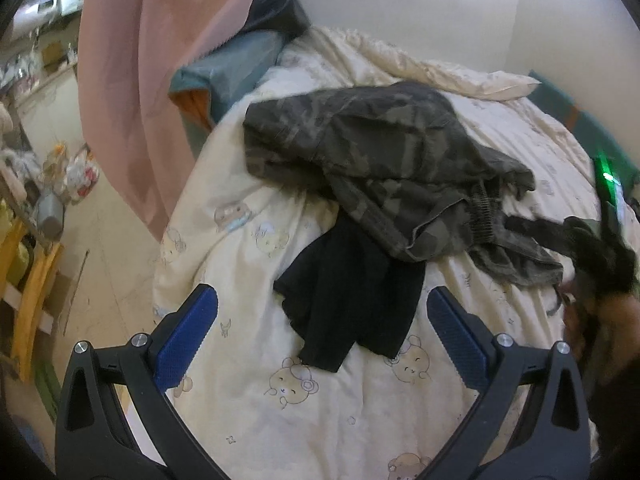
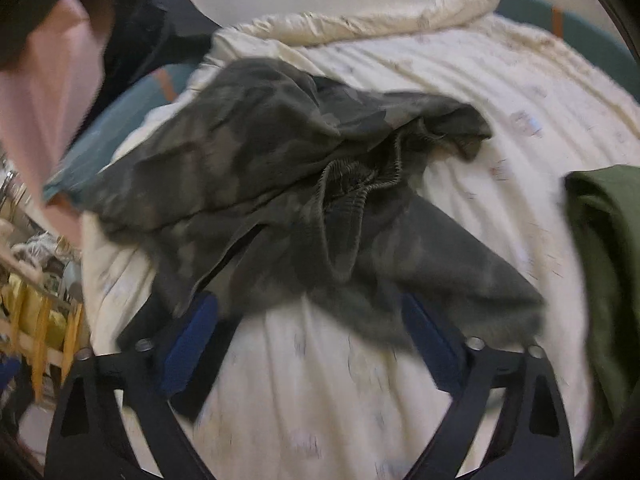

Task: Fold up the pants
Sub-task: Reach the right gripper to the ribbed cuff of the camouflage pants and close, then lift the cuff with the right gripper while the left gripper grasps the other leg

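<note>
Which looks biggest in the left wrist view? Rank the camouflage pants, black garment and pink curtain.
1. Camouflage pants and pink curtain: they cover similar areas, and the curtain hangs nearer the camera and is cut off by the edge, so unranked.
2. Black garment, clearly smallest.

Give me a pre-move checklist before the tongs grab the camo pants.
1. Left tongs open and empty: ok, blue pads stand wide apart, nothing between them.
2. Right tongs open: ok, wide apart; the blurred view does not show a pad pressing on cloth.
3. Camo pants laid flat: not ok, crumpled in a heap on the cream quilt.
4. Waistband findable: ok, the ribbed elastic shows near the middle of the heap.
5. Pants free of other clothes: not ok, a black garment lies partly under them.
6. Both leg ends located: cannot tell.
</note>
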`<state>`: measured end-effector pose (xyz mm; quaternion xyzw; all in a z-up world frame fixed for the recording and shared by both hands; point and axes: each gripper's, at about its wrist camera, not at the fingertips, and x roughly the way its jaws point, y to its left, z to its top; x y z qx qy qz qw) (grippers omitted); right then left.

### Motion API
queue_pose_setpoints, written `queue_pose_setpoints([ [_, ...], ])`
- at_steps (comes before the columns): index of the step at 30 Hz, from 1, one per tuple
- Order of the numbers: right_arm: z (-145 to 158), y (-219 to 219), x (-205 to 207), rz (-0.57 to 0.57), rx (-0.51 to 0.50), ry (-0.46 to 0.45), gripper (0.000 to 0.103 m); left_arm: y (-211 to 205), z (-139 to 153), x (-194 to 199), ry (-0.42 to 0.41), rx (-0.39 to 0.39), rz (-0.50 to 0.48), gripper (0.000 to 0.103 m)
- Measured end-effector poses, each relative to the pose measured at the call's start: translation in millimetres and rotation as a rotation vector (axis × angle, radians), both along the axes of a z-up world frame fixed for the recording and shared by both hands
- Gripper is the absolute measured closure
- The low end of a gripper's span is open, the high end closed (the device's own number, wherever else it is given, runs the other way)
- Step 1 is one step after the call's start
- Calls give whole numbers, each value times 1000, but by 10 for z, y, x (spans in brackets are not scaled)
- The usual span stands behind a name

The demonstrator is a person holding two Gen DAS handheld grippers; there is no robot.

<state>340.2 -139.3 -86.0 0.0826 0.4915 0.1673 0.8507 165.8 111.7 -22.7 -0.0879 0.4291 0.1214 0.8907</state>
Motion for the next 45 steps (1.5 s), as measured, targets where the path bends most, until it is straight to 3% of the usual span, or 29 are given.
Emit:
queue_pose_setpoints([
  [4,-420,115,489,-63,39,84,20,71,-102,48,45,-68,15,0],
  [8,-747,177,673,-90,101,161,27,1,-117,48,44,-40,13,0],
  [11,-787,269,693,-82,97,143,53,-43,-100,44,39,-20,6,0],
  [13,-711,341,664,-56,73,104,80,-38,-93,34,35,-9,7,0],
  [16,-560,392,573,-29,28,51,86,-22,-103,33,42,1,17,0],
  [21,-241,287,289,-14,50,-38,88,9,-109,19,41,-2,29,0],
  [25,170,113,-172,50,76,-146,88,-29,-119,-12,38,20,19,0],
  [31,599,-70,-929,99,114,-231,89,-77,-105,-90,29,1,9,0],
  [36,767,-157,-1547,139,131,-237,89,-198,27,-291,-17,32,-19,0],
  [45,1063,-88,-2678,286,184,-210,89,-272,235,-805,-14,10,-47,0],
])
